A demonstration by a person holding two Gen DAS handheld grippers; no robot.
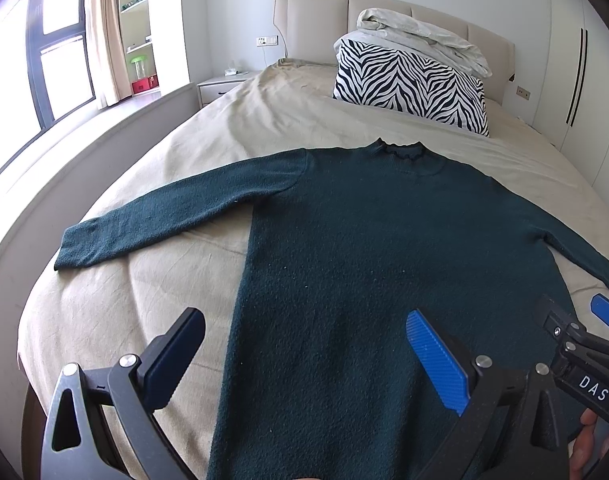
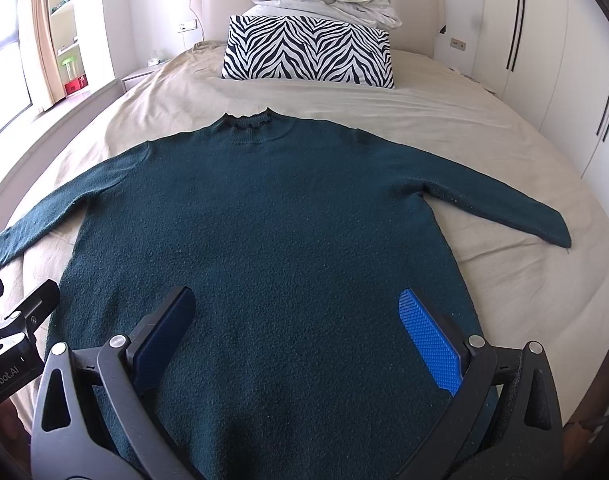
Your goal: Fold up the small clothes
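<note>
Sweater [image 2: 264, 216] lay flat on bed [image 2: 504, 280]; both my claws, left gripper [image 1: 304, 356] and right gripper [image 2: 296, 336], spread empty. Best: pinch 9 o'clock sleeve cuff [image 1: 70, 250] first, fold inward.

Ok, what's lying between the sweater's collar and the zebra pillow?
Nothing: only bare beige bedsheet separates the sweater collar from the zebra pillow. The right wrist view shows it most clearly.

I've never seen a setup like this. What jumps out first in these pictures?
A dark green sweater lies flat on the beige bed, sleeves out to both sides. Behind it a zebra-striped pillow leans against the headboard. Up close, the left gripper and right gripper are wide open over the sweater's lower part.
</note>
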